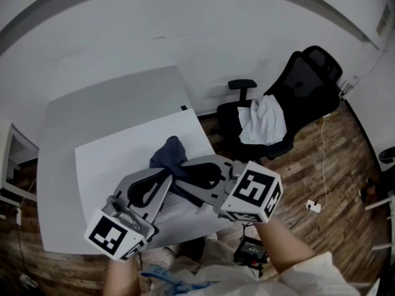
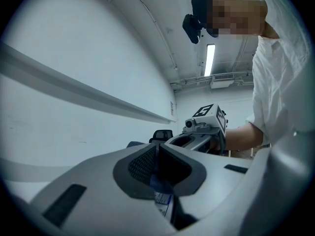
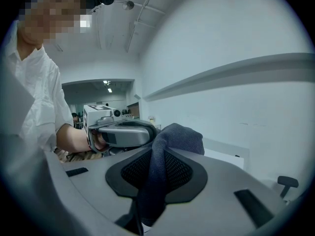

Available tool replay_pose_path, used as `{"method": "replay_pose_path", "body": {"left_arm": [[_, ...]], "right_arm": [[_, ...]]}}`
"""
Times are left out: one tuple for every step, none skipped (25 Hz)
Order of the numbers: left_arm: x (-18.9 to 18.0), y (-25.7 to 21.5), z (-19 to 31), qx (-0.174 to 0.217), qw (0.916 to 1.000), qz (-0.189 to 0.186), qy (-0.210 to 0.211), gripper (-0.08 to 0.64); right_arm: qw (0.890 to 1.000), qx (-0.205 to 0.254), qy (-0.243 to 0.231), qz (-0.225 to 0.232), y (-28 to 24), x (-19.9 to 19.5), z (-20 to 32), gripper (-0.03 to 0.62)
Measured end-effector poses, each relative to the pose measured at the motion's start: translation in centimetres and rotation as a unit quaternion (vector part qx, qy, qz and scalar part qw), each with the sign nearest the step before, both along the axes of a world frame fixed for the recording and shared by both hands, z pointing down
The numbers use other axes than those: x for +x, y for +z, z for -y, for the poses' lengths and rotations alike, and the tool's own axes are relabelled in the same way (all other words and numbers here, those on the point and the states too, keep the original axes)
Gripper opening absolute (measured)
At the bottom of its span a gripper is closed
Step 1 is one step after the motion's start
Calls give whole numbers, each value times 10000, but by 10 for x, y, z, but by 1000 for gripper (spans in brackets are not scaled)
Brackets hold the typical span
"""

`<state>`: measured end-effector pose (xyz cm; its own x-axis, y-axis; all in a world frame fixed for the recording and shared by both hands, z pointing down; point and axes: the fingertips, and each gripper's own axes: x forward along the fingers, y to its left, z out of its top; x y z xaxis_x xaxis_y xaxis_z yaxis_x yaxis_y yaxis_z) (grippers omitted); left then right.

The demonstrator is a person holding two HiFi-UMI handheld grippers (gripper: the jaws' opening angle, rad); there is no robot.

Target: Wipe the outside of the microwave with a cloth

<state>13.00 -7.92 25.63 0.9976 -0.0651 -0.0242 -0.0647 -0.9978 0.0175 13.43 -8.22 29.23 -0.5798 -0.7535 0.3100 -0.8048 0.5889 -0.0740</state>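
Observation:
A dark blue cloth (image 1: 168, 153) is bunched up above the white flat top of what looks like the microwave (image 1: 111, 162). Both grippers meet at the cloth from opposite sides. My left gripper (image 1: 165, 179) comes in from the lower left. In the left gripper view its jaws (image 2: 157, 168) are shut on a thin edge of the cloth (image 2: 160, 183), with a printed label just below. My right gripper (image 1: 187, 171) comes in from the right. In the right gripper view it (image 3: 155, 176) is shut on a thick fold of the cloth (image 3: 179, 134), which bulges up past the pads.
The white box stands on a grey table (image 1: 92, 113) against a white wall. A black office chair (image 1: 290, 97) with a white garment (image 1: 264, 119) on it stands to the right on the wood floor. A white plug (image 1: 313, 206) and a black device (image 1: 250, 250) lie on the floor.

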Motion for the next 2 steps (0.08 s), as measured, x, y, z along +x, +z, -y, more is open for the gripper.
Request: {"method": "replay_pose_path", "body": {"left_arm": [[0,0,0,2,10000,2,-1,20],[1,0,0,4,10000,4,-1,20]], "right_arm": [[10000,0,-3,2,0,0,0,91],[10000,-1,-6,3,0,0,0,91]]}}
